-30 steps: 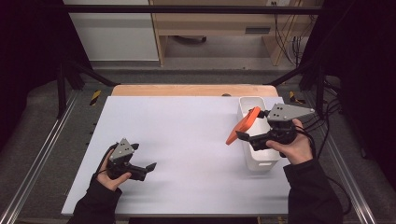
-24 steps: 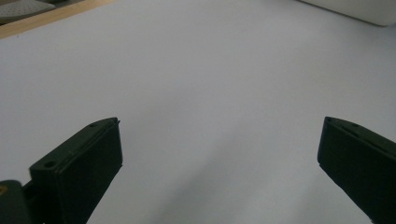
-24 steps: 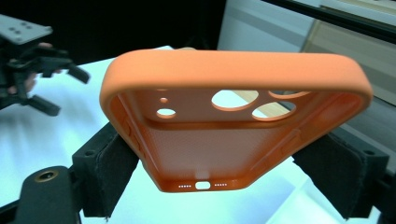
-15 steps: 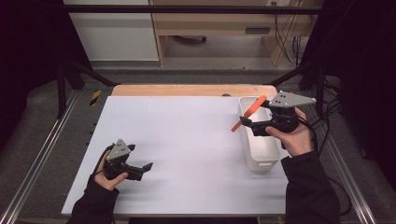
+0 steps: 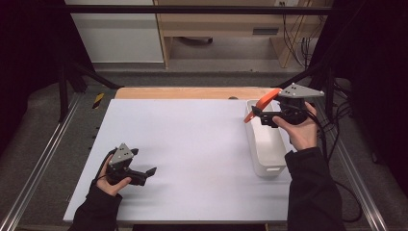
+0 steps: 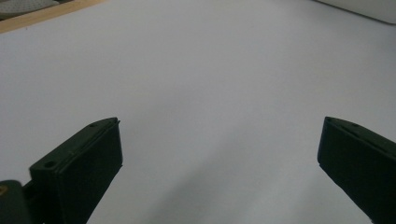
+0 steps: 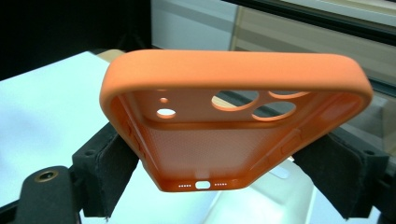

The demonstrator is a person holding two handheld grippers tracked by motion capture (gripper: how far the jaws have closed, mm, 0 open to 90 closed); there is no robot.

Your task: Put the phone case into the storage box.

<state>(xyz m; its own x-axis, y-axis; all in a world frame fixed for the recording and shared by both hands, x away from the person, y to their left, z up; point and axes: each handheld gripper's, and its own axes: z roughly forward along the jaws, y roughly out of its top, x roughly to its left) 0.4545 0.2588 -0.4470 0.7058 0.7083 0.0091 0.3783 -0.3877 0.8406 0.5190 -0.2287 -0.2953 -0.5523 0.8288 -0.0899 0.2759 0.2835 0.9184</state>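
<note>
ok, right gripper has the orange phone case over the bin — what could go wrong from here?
1. The right gripper pinches only the bottom end of the orange phone case; the soft shell could flex and slip out.
2. The case sticks out past the far end of the white bin; a release here might land it on the rim or the table.

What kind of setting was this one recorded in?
Probably a lab recording bench: a white tabletop framed by metal rails, cables trailing at the side, and a plain wooden shelf unit behind.
</note>
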